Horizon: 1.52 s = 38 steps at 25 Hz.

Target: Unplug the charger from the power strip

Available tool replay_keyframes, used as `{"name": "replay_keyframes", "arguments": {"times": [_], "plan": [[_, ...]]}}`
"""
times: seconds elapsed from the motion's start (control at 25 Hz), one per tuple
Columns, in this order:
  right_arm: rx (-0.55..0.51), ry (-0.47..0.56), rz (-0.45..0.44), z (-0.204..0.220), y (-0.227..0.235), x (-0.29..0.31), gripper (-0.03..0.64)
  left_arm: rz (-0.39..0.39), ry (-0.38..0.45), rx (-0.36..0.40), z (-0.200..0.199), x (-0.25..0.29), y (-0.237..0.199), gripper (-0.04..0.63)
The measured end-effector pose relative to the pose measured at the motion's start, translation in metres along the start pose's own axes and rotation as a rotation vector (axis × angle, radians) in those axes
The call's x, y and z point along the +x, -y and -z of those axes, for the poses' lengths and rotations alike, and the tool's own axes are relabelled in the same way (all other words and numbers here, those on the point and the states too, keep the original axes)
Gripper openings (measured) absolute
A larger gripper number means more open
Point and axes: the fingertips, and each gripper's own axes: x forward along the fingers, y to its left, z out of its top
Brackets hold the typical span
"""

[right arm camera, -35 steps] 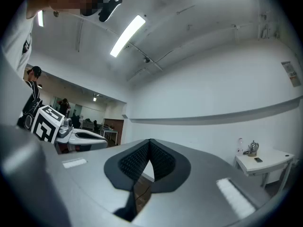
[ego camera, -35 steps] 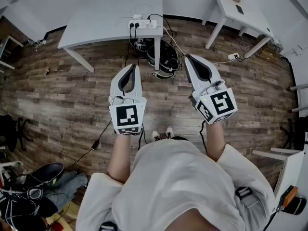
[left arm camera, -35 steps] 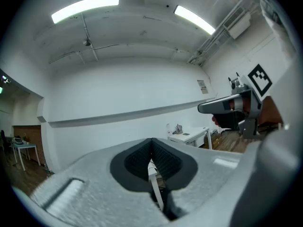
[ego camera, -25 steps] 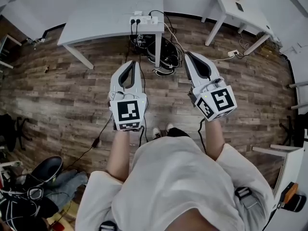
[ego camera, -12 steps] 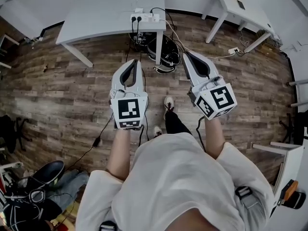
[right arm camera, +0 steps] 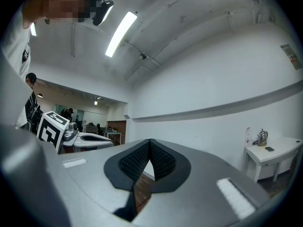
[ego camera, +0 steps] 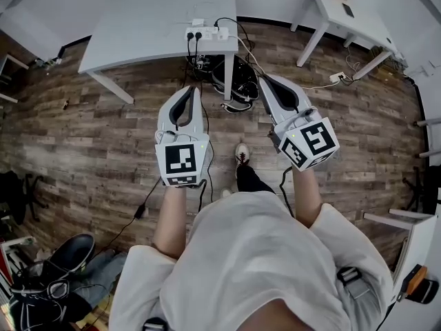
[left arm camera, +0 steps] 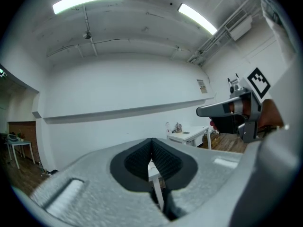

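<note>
The jaws of the left gripper (left arm camera: 151,144) are pressed together at their tips, with nothing between the ribbed pads. Only a white table leg (left arm camera: 154,183) shows through the slit beneath them. The jaws of the right gripper (right arm camera: 150,144) are closed the same way on nothing, with a strip of wooden floor (right arm camera: 142,188) visible below. The two grippers point level, side by side and apart, and each shows at the edge of the other's view.

Ahead of both pairs of jaws, and well apart from them, the white power strip (ego camera: 205,33) lies at the near edge of the pale worktop (ego camera: 151,12). It is closer to the line of the left jaws than to the right's. Two dark plugs (ego camera: 193,36) sit in it, and their black cables (ego camera: 195,52) drop over the edge. At this size I cannot tell which plug is the charger.

A tangle of cables (ego camera: 231,71) lies on the floor under the worktop, just beyond and between the two jaw tips. A second white table (ego camera: 348,16) stands far off, to the right of the right jaws. Behind the jaws, between the grippers, the person's shoe (ego camera: 242,153) rests on the floor.
</note>
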Motion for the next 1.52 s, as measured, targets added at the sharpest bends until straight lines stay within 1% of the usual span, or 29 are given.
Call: {"name": "replay_keyframes", "arguments": {"times": [0.12,0.32,0.56,0.8,0.96,1.08,1.24,1.52], "plan": [[-0.009,0.001,-0.007,0.000,0.018,0.015,0.002,-0.007,0.004,-0.002,-0.002,0.024,-0.004,0.005],[0.020,0.008,-0.026,0.000,0.056,0.042,0.002,-0.006,0.007,0.004,-0.007,0.067,-0.007,0.005],[0.024,0.005,-0.021,0.001,0.104,0.065,0.002,-0.011,-0.003,0.006,-0.011,0.117,-0.006,0.005],[0.008,-0.024,-0.030,0.009,0.143,0.087,0.002,-0.035,-0.043,0.006,-0.003,0.161,-0.004,0.005],[0.008,-0.042,-0.062,0.017,0.164,0.101,0.002,-0.058,-0.069,0.001,0.003,0.188,-0.002,0.005],[0.004,-0.059,-0.082,0.023,0.177,0.110,0.002,-0.072,-0.077,-0.002,0.004,0.206,0.000,0.005],[0.012,-0.085,-0.083,0.033,0.195,0.124,0.002,-0.084,-0.089,0.006,0.006,0.228,0.001,0.005],[0.052,-0.103,-0.098,0.050,0.213,0.149,0.002,-0.059,-0.165,-0.013,0.035,0.261,-0.001,0.005]]}}
